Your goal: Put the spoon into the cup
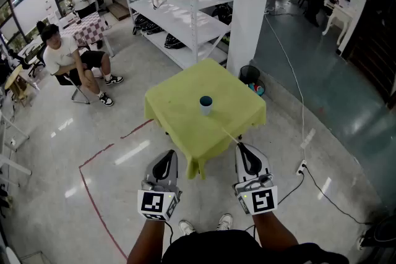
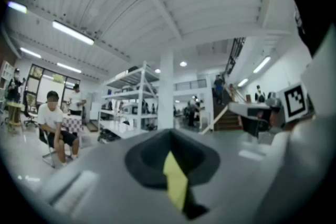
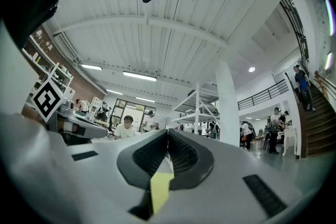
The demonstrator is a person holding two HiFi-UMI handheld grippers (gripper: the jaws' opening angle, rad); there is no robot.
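L gripper (image 1: 167,156) pressed together, empty. R gripper (image 1: 243,148) pinching spoon (image 1: 231,136), pointed twd bench (image 1: 176,113). Cup (image 1: 205,105) upright at bench ctr, apart from spoon.

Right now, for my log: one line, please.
left claw: shut, empty | right claw: shut on spoon | cup: on table

Lab hall, metal shelving (image 1: 179,15), staffed desks (image 1: 339,9)

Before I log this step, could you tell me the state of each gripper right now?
Left gripper: closed, holding nothing.
Right gripper: closed on the spoon, which sticks out ahead of it.
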